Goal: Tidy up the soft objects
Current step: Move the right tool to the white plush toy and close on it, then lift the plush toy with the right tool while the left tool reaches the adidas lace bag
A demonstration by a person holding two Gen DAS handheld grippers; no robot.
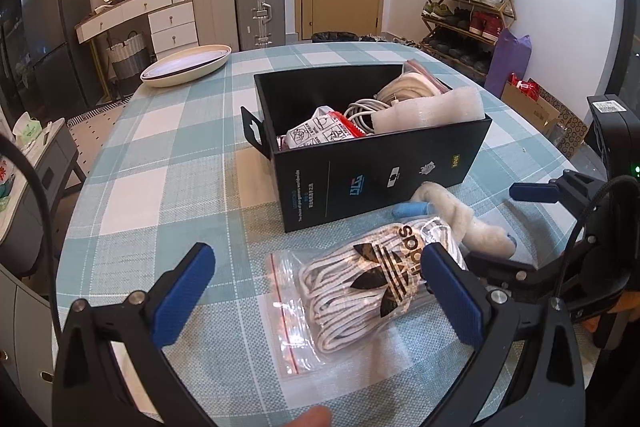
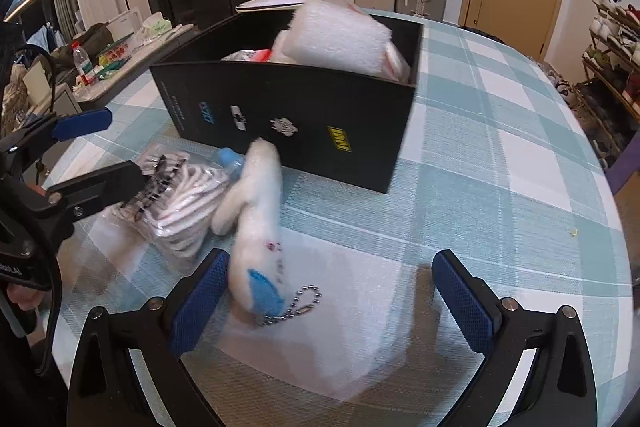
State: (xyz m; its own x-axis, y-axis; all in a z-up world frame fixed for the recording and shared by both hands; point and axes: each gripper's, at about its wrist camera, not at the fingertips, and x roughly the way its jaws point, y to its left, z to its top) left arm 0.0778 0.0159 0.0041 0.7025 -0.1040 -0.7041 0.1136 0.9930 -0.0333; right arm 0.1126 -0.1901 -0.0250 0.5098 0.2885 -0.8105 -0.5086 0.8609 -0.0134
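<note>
Left wrist: left gripper (image 1: 316, 291) open over laces bag (image 1: 360, 291).

Bagged white laces (image 1: 360, 291) and plush toy (image 2: 256, 211) lie beside black box (image 1: 384, 171).

Your right gripper (image 2: 326, 301) stands wide open over the checked tablecloth (image 2: 500, 187), its left pad beside a white plush toy (image 2: 256, 211) with a ball chain (image 2: 298, 305), near the black box (image 2: 304, 123).

Beside the one black box (image 1: 372, 163) we count one clear zip bag of white laces (image 1: 360, 291) and one white plush toy (image 2: 256, 211). Inside the box we count one white foam sheet (image 1: 428, 109) and one printed packet (image 1: 320, 133).
</note>
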